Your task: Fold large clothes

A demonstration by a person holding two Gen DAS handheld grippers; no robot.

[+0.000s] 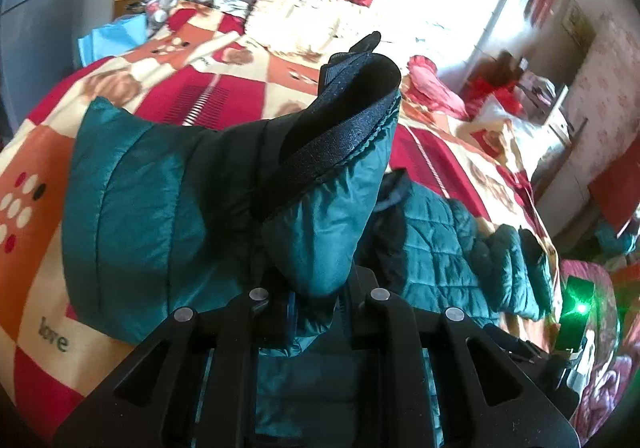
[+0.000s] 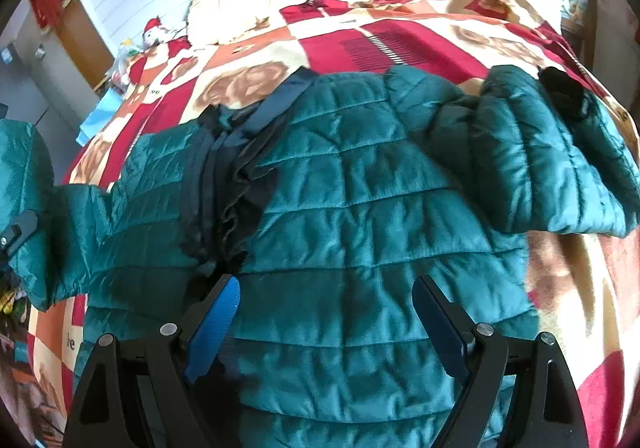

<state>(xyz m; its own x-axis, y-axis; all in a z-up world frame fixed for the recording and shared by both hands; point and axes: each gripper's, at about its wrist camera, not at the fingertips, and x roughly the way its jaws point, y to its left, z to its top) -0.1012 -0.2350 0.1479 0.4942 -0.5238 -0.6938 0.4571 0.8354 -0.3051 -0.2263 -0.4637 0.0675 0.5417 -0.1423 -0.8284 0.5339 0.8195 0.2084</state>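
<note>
On bed [image 2: 420,44]: teal jacket [image 2: 360,208], spread flat, one sleeve [image 1: 168,208] lifted and clenched in left gripper [image 1: 292,312], right gripper [image 2: 326,312] released above the body; risks, as judged: slick fabric slipping out, sleeve dragging the body askew.

A green quilted jacket [image 2: 360,208] is spread flat on the patterned bedspread [image 2: 400,44]. The right gripper [image 2: 326,312] is held above it, jaws wide apart, nothing clasped between them.
</note>
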